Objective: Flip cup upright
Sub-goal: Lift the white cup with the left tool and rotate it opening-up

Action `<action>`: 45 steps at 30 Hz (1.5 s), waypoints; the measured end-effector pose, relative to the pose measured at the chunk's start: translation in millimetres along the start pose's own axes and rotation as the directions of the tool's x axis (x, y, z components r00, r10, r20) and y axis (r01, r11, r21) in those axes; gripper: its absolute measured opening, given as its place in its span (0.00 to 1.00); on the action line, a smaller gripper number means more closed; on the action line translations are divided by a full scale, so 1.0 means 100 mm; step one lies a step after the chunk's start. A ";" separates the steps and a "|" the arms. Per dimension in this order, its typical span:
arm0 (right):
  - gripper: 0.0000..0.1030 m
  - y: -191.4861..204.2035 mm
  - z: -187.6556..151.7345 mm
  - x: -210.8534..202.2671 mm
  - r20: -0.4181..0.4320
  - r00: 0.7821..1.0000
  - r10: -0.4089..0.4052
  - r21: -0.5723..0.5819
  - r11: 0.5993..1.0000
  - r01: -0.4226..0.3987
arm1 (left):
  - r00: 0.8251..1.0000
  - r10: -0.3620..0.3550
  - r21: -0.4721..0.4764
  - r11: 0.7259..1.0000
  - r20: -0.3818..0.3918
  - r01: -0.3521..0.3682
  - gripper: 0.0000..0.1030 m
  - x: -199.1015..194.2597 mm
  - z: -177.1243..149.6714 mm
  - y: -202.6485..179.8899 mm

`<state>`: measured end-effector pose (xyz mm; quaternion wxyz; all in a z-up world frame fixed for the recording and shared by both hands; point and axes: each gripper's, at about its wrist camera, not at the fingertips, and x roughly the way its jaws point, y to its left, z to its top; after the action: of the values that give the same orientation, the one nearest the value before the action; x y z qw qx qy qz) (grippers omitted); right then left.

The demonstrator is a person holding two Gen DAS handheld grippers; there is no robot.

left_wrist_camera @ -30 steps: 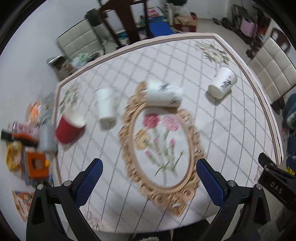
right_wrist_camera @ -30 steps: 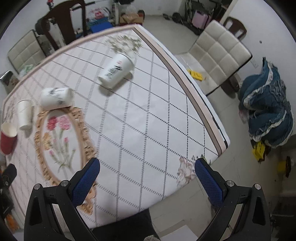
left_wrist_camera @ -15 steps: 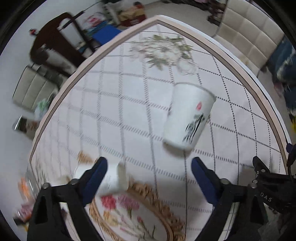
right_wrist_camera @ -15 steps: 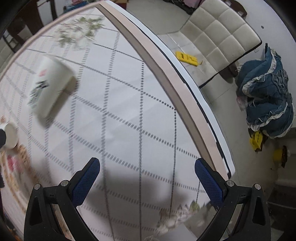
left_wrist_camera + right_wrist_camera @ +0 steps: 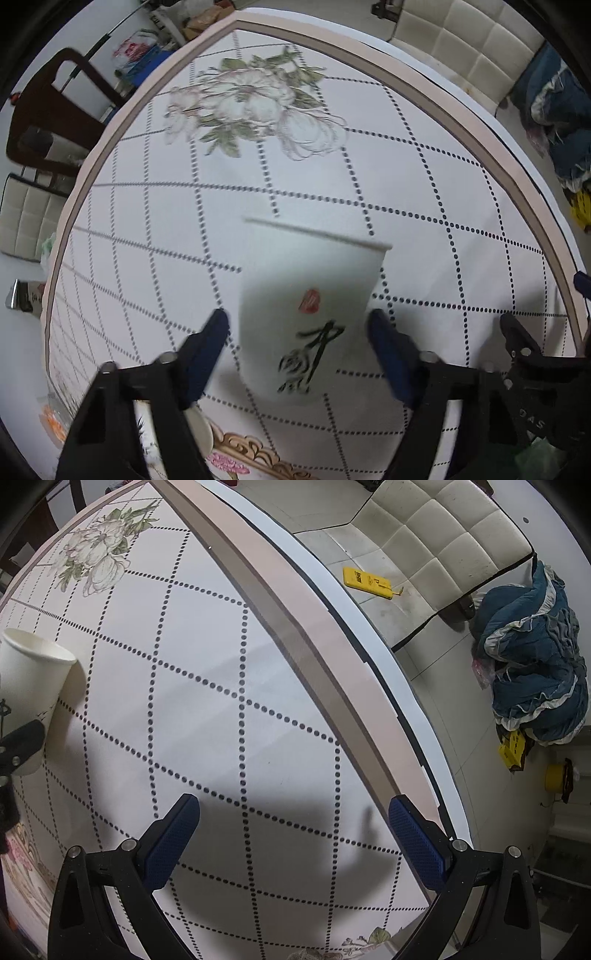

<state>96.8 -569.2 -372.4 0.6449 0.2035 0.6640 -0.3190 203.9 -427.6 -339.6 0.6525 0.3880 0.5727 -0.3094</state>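
White paper cup with black brush calligraphy and a red seal (image 5: 310,314) lies on its side on the diamond-patterned tablecloth (image 5: 424,192), its open rim toward 12 o'clock in the left wrist view and its base toward 6 o'clock. The left gripper (image 5: 297,347) stands wide, with one blue-padded finger just beside each flank of the cup; whether the pads touch the paper cannot be told, as the cup and fingers are blurred. In the right wrist view the same cup (image 5: 33,686) sits at 9 o'clock, rim toward 12, with a black part of the left tool across its lower end.

The right gripper (image 5: 293,843) is wide apart and holds nothing, hanging over bare cloth near the table's beige border band (image 5: 295,624). A printed pale flower motif (image 5: 251,103) lies at 12 o'clock beyond the cup in the left view. Off the table at 1 o'clock in the right view stands a cream quilted chair (image 5: 436,528) with a flat yellow object (image 5: 367,582) on its seat, and at 3 o'clock a heap of blue cloth (image 5: 535,653).
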 end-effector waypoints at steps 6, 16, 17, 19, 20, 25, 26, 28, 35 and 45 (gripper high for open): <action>1.00 -0.11 -0.01 -0.01 0.003 1.000 -0.002 0.017 1.000 0.002 | 0.999 0.013 0.003 1.000 0.037 -0.013 0.58 -0.04 0.02 -0.05; 1.00 -0.08 -0.18 -0.19 0.018 1.000 -0.009 0.009 1.000 0.009 | 0.995 0.001 -0.106 0.994 0.097 0.010 0.58 -0.42 -0.36 0.17; 1.00 -0.07 -0.21 -0.23 0.024 1.000 -0.010 0.006 1.000 0.010 | 0.995 -0.001 -0.123 0.992 0.100 0.014 0.58 -0.48 -0.43 0.20; 1.00 -0.02 -0.29 -0.33 0.035 0.999 -0.009 -0.001 1.000 0.009 | 0.994 -0.005 -0.157 0.987 0.108 0.022 0.58 -0.57 -0.55 0.25; 1.00 0.01 -0.33 -0.38 0.041 0.999 -0.009 -0.006 1.000 0.009 | 0.994 -0.004 -0.173 0.985 0.112 0.024 0.58 -0.60 -0.61 0.25; 1.00 0.23 -0.64 -0.67 0.075 0.997 -0.007 -0.037 0.999 0.010 | 0.993 -0.008 -0.295 0.955 0.116 0.042 0.58 -0.86 -1.13 0.48; 1.00 0.30 -0.74 -0.74 0.080 0.997 -0.003 -0.049 0.999 0.007 | 0.993 -0.009 -0.326 0.944 0.114 0.047 0.58 -0.89 -1.27 0.55; 1.00 0.46 -0.92 -0.84 0.088 0.996 0.002 -0.075 0.997 0.004 | 0.994 -0.013 -0.396 0.917 0.109 0.055 0.58 -0.96 -1.58 0.67; 1.00 1.10 -1.55 -0.98 0.083 0.996 0.031 -0.215 0.976 -0.013 | 0.998 -0.045 -0.640 0.766 0.047 0.065 0.58 -0.81 -2.69 1.09; 1.00 1.82 -2.13 -0.78 0.080 0.997 -0.001 -0.369 0.929 0.030 | 0.965 -0.261 -0.874 0.463 0.022 0.146 0.58 -0.04 -3.57 1.23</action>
<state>73.0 -282.4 -332.3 0.6947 0.0606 0.6880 -0.2011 126.7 -57.6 -332.0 0.6827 -0.0485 0.7284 -0.0308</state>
